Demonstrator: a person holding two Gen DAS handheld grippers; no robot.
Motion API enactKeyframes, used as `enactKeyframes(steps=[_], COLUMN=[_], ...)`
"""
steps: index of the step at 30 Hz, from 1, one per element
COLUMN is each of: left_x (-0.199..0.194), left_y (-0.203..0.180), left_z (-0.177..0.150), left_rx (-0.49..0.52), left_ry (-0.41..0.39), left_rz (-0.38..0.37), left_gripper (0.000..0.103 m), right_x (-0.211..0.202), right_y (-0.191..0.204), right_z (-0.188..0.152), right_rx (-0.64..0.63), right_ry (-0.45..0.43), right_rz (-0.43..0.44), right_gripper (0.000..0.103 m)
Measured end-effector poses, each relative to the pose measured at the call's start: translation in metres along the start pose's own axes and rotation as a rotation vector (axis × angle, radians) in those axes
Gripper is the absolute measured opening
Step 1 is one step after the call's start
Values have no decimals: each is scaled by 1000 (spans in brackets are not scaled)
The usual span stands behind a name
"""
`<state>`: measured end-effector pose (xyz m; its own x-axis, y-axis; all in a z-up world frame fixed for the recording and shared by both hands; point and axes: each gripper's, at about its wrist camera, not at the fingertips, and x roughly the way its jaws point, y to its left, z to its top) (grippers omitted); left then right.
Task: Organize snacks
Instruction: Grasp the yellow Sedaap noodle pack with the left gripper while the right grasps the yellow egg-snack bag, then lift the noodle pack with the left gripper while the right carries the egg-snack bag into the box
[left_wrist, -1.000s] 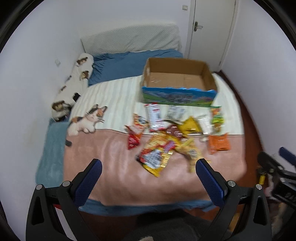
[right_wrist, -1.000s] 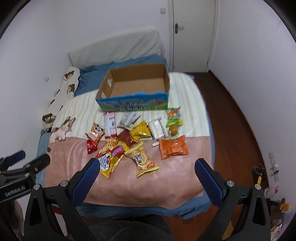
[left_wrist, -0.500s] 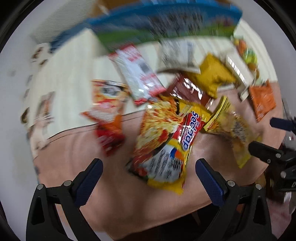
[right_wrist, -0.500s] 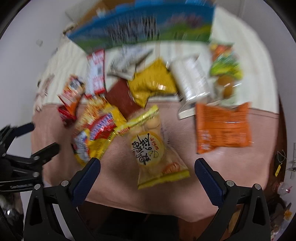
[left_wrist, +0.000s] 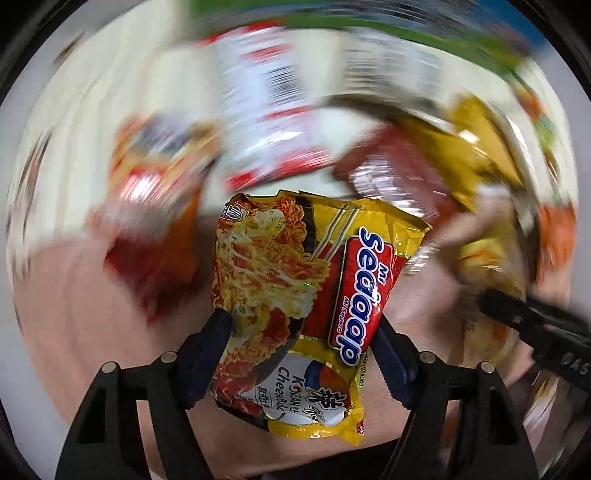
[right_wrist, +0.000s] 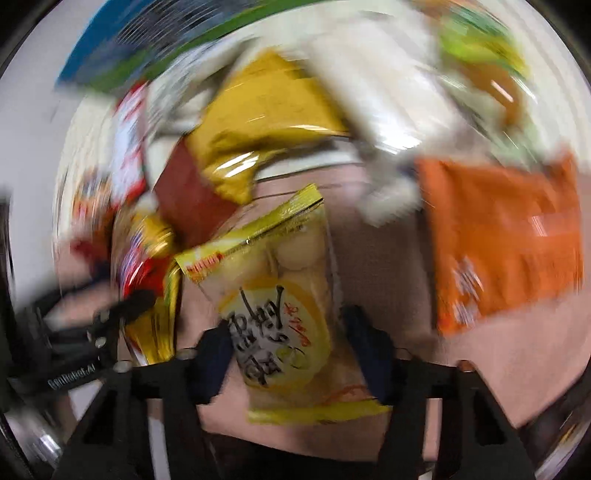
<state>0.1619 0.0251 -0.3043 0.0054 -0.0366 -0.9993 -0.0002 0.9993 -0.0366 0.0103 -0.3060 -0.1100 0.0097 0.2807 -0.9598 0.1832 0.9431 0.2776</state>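
Mi Sedaap noodle packet (left_wrist: 295, 310) lies flat on the pink blanket (left_wrist: 74, 314), long axis running away from the left gripper (left_wrist: 301, 338). Jaws straddle its width, closing, pads at the edges. Right gripper (right_wrist: 291, 349) likewise closing across the yellow biscuit bag (right_wrist: 284, 317). Surrounding snacks and box: motion-blurred.

A pink blanket (left_wrist: 85, 332) fills the lower part of both views, smooth, with soft folds. Toward the top it ends in a straight seam, and past that edge lies a cream striped sheet (left_wrist: 110, 92), badly blurred. In the right wrist view the same blanket (right_wrist: 388, 266) shows under the middle and lower right, and the sheet (right_wrist: 554, 122) runs along the upper right edge. The light is even and bright, with no hard shadows. Walls and floor cannot be made out in the blur.
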Motion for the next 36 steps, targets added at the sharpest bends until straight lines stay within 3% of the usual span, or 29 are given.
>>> enactKeyframes(steps=[2, 5, 12, 14, 17, 22, 29, 31, 36], left_x=[1, 2, 13, 12, 6, -21, -62, -81, -97], left_y=[9, 15, 5, 10, 15, 19, 1, -2, -17], left_z=[-9, -18, -26, -27, -34, -48, -68, -65, -51], left_rx=[-78, -84, -45, -48, -55, -66, -76, -74, -57], left_ry=[-3, -20, -43, -57, -82, -112, -126, -134, -126], left_rz=[-28, -31, -44, -56, -65, -60, -94, -102, -100], left_gripper=[74, 76, 77, 76, 70, 64, 48, 24, 26], right_x=[4, 14, 15, 21, 25, 22, -15, -24, -46], right_y=[-7, 0, 23, 29, 39, 65, 79, 84, 76], right_z=[-6, -14, -19, -18, -25, -44, -65, -65, -39], right_rx=[101, 77, 10, -4, -21, -26, -25, -36, -95], right_ry=[20, 51, 6, -8, -49, -108, -137, -144, -144], right_rz=[34, 69, -69, -107, -147, -174, -87, -59, -13], right_gripper=[56, 75, 77, 73, 48, 38, 36, 36, 36])
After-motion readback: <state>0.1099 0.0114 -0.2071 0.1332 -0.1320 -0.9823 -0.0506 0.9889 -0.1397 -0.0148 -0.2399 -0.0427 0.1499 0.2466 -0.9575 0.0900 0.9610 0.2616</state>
